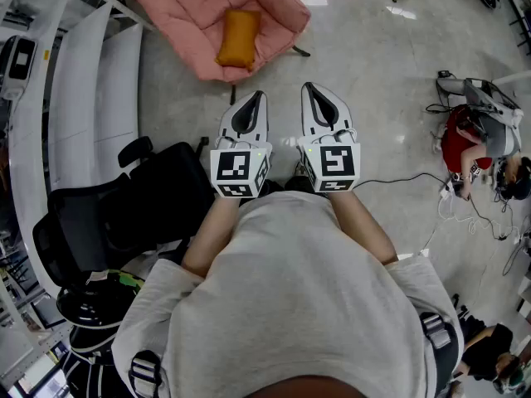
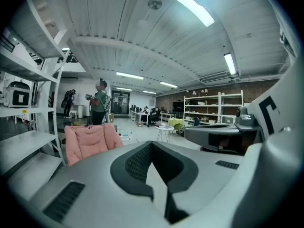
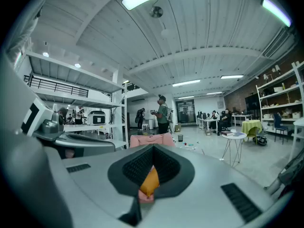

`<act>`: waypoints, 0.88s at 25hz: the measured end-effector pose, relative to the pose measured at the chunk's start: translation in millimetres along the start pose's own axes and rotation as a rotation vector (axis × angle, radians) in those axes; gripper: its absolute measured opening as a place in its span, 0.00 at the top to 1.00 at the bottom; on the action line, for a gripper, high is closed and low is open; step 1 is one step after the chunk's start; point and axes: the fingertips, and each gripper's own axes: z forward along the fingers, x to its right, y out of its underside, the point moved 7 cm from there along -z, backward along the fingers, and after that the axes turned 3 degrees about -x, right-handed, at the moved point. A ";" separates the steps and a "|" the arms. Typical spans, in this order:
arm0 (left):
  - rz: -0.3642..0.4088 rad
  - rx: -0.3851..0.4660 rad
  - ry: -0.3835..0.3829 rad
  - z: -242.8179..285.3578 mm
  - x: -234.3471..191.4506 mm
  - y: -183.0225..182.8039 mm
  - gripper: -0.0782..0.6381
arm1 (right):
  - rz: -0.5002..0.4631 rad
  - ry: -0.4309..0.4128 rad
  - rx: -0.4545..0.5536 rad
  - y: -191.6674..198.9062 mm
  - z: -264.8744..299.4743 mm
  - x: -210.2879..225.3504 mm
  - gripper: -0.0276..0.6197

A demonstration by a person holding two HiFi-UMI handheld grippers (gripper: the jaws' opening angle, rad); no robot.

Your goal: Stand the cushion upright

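An orange cushion [image 1: 238, 38] lies flat on the seat of a pink padded chair [image 1: 191, 15] at the top of the head view. Both grippers are held side by side in front of the person's chest, pointing at the chair and well short of it. The left gripper [image 1: 257, 96] is shut and empty, and so is the right gripper [image 1: 309, 88]. In the right gripper view the cushion [image 3: 150, 182] shows past the closed right gripper [image 3: 153, 146], with the chair's back [image 3: 152, 139] above it. The left gripper view has the chair [image 2: 90, 141] to the left of the left gripper [image 2: 152, 144].
A black office chair [image 1: 124, 214] stands close on the left, beside white shelving [image 1: 91, 81]. A person in red [image 1: 465, 143] crouches at the right among floor cables. A standing person [image 3: 163, 115] and a small white side table [image 3: 233, 144] lie beyond the pink chair.
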 end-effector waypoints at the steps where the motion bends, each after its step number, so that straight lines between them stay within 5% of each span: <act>1: 0.002 -0.001 -0.003 2.2 1.6 -1.7 0.87 | 0.002 -0.002 -0.002 -0.7 0.4 2.6 0.95; 6: 0.001 -0.015 -0.014 11.9 10.8 -1.2 0.87 | 0.007 -0.016 -0.005 2.3 1.9 17.6 0.95; 12: -0.002 -0.070 -0.026 22.9 7.4 10.8 0.87 | -0.116 -0.045 0.028 5.8 7.7 17.7 0.95; 22: -0.030 -0.142 0.042 69.2 -43.4 28.4 0.87 | 0.078 -0.141 -0.088 32.1 78.6 15.3 0.95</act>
